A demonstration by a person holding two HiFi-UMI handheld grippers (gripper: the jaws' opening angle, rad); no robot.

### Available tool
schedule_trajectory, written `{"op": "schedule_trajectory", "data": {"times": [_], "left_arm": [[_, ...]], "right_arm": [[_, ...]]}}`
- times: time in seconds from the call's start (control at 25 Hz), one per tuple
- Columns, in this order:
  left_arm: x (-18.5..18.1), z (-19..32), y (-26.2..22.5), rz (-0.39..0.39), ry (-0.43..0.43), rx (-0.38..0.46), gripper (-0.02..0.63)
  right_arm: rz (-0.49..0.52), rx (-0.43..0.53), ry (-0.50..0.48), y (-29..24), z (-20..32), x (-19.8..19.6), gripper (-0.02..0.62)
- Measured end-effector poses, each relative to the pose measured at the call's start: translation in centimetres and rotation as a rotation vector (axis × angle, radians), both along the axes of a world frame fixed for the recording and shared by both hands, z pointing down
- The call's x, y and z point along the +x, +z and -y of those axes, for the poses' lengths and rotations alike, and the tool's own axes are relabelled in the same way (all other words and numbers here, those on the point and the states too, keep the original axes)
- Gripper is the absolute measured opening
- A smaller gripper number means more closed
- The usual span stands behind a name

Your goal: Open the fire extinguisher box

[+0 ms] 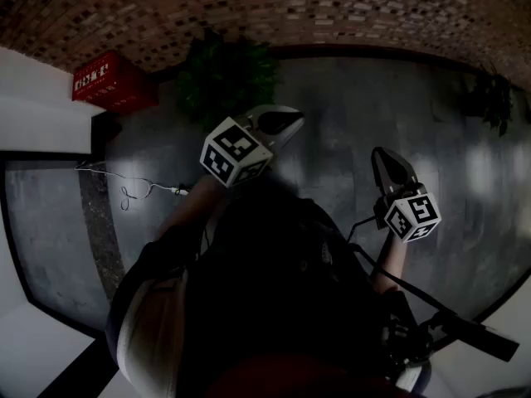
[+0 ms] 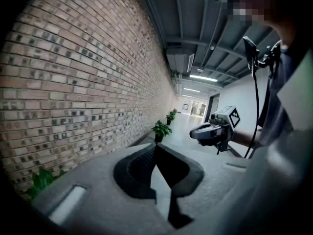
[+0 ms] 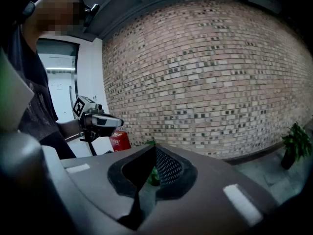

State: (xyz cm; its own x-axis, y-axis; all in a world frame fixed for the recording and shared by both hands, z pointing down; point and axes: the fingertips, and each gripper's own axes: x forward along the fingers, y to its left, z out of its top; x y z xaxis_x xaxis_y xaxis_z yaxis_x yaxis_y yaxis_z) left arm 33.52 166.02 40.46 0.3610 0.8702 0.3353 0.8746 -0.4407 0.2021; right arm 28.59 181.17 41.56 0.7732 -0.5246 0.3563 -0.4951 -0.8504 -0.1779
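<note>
left claw [image 1: 282,124] and right claw [image 1: 390,166] held forward, tilted slightly down, jaws together, empty.

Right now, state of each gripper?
Left gripper: closed, holding nothing.
Right gripper: closed, holding nothing.

There are two grippers, a left gripper [image 1: 280,124] and a right gripper [image 1: 390,164]. One red box [image 1: 108,81] stands far left. At least three plants line the wall: near plant [image 2: 40,180], middle plant [image 2: 160,129], far plant [image 2: 171,116]. One cable [image 1: 124,191] lies left.
</note>
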Motion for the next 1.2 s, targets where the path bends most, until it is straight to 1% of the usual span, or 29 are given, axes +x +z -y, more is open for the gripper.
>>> {"op": "schedule_trajectory", "data": {"times": [0.2,0.32,0.4,0.52,0.68,0.8,0.92,1.08,1.2], "left_arm": [[3.0,7.0,-0.2,-0.045,-0.075,-0.014,0.000],[5.5,12.0,-0.5,-0.062,-0.172,-0.034,0.000],[6.6,15.5,-0.3,-0.061,-0.234,-0.041,0.000],[6.9,20.1,-0.1,-0.051,-0.318,-0.060,0.000],[7.7,25.2,0.3,-0.015,-0.461,-0.077,0.000],[7.6,28.1,0.5,-0.001,-0.546,-0.061,0.000],[7.4,29.9,0.9,0.021,-0.605,-0.051,0.000],[7.6,32.0,1.0,0.035,-0.705,-0.020,0.000],[7.5,32.7,0.6,0.048,-0.777,-0.016,0.000]], "right_arm": [[0.012,-0.005,-0.054,1.0,6.4,3.0,0.000],[0.036,-0.021,-0.090,1.5,9.6,6.1,0.000],[0.048,-0.017,-0.126,1.8,12.2,7.7,0.000],[0.055,-0.022,-0.213,1.9,16.5,9.5,0.000],[0.064,-0.052,-0.349,1.7,21.5,12.6,0.000],[0.090,-0.046,-0.431,2.1,24.2,14.4,0.000],[0.110,-0.051,-0.490,2.6,26.0,15.6,0.000],[0.099,-0.057,-0.590,3.2,28.5,17.5,0.000],[0.073,-0.032,-0.657,2.7,30.2,19.0,0.000]]}}
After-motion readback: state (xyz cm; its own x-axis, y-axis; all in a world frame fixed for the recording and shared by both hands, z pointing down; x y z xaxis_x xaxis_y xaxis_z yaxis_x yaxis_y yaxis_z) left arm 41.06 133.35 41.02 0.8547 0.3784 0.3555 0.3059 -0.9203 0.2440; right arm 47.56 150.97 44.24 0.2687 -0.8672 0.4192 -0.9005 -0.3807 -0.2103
